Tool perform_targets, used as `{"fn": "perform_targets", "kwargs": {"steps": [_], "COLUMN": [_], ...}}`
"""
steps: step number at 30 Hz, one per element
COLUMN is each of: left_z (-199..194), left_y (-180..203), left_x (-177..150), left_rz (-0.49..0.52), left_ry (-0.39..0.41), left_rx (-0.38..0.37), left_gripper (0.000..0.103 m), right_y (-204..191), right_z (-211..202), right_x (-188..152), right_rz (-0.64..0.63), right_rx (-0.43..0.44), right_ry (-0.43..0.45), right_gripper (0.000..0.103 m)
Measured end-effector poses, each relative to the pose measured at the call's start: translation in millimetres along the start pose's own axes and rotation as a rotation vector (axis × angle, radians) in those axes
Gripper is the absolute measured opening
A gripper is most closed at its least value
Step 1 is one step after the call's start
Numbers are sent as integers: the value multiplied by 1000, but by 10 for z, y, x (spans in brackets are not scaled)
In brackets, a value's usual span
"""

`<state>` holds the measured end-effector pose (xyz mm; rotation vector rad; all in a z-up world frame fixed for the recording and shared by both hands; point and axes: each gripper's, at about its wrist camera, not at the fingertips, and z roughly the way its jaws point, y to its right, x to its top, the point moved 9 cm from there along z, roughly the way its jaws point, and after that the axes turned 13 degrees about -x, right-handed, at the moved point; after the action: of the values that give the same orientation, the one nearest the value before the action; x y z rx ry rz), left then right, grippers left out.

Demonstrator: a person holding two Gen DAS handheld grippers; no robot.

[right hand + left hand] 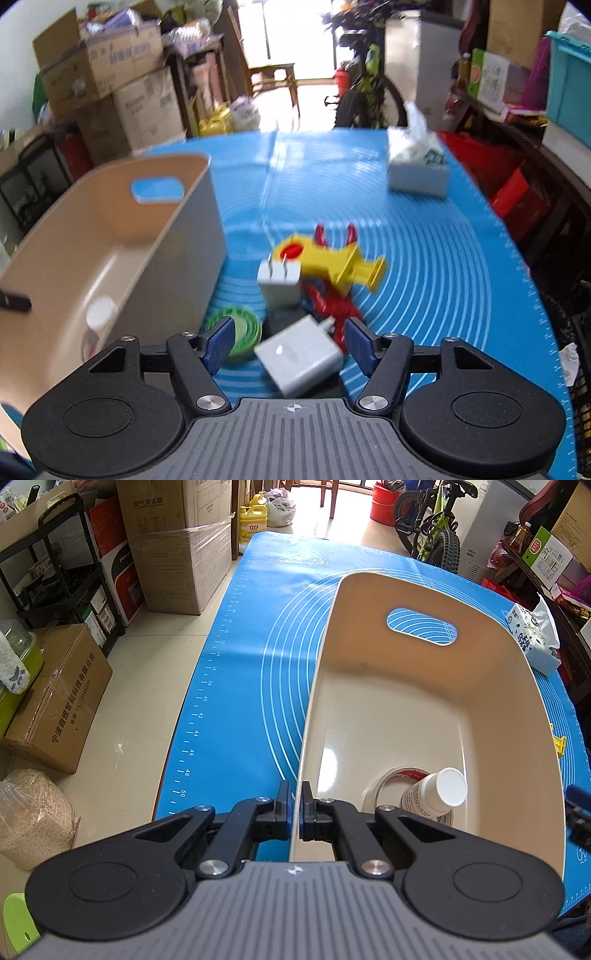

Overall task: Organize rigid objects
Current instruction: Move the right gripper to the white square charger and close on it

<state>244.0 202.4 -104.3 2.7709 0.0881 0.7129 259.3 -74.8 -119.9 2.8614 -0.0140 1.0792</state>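
Left gripper (298,805) pinching smooth beige bin (424,709) rim (thin plastic), curved walls

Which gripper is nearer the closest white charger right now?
Right. The right gripper hangs open around the white charger; the left gripper is clamped on the beige bin's rim.

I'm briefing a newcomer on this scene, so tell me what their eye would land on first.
The big beige plastic bin on the blue silicone mat stands out, its rim clamped by the left gripper, with a white-capped bottle lying inside. Beside the bin sits a bright clutter: a yellow toy plane, a green ring, and a white charger block between the open right gripper fingers.
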Motion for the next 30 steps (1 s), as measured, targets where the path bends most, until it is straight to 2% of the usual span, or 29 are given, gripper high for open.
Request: {"fn": "perform_targets", "kwargs": {"steps": [8, 16, 20, 24, 30], "left_z": [0, -2, -2, -1, -1], "left_y": [-1, -4, -4, -2, -3], "left_x": [0, 2, 2, 2, 2], "left_rz": [0, 0, 1, 0, 0], "left_ry": [0, 0, 0, 0, 0], "left_rx": [0, 1, 1, 0, 1], "left_gripper": [5, 5, 5, 5, 5], "right_y": [10, -77, -144, -182, -110], "right_z": [238, 309, 296, 279, 280], "right_x": [-184, -185, -218, -227, -221], "right_rz": [-64, -147, -201, -230, -168], "right_rx": [-1, 6, 0, -8, -9], "right_ry": [-39, 0, 14, 34, 22], "right_gripper": [72, 73, 58, 58, 58]}}
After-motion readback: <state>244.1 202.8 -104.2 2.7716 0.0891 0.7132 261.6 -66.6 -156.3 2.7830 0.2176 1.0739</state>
